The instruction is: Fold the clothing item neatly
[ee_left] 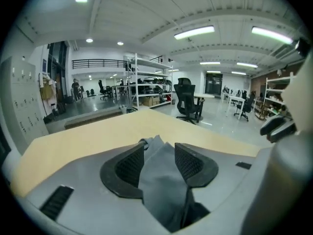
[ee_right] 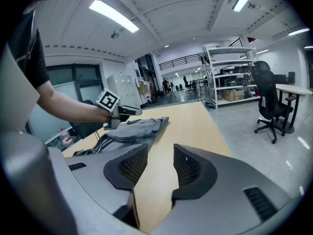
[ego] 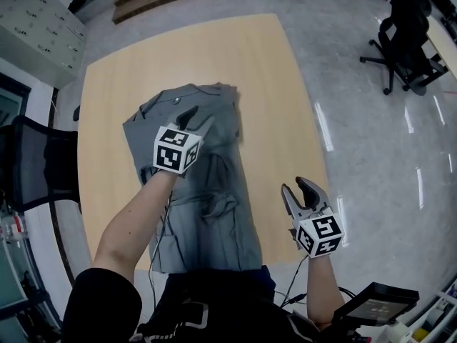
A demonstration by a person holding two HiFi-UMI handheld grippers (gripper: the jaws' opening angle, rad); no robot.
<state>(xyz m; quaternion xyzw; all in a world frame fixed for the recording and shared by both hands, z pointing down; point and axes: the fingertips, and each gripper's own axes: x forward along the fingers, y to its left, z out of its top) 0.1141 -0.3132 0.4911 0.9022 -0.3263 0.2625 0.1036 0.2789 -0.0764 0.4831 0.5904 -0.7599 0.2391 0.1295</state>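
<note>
Pale wood makes up the counter, which stands on a glossy grey floor in an open workshop. The grey garment is the thing to be folded. It lies lengthwise on the counter, and its near end hangs over the edge by the person's body.

Right of the garment's near half, well clear of the cloth, the right gripper hovers. Its jaws are partly apart, with only bare wood showing between them.

Over the garment's far half, the left gripper points down at a slant. Its jaws are closed on a thick bunch of grey cloth that fills the gap between the pads. Beyond it, the garment's far end looks doubled over and rumpled, with a button showing near the far edge. A black office chair stands on the floor far off to the garment's right.

The step in hand looks like carrying a pinched layer into a fold.

- **Lift:** it should rise only until the layer clears the cloth beneath, because a high lift would drag the whole garment.
- **Path:** it should travel straight along the garment's length so the edges stay parallel.
- **Right gripper:** it is idle and would help most by pinning or taking the matching edge on the garment's right side. With one grip alone, that side is likely to lag and skew the fold.
- **Grip:** the bunch looks bulky, so more than one layer may be caught.
</note>
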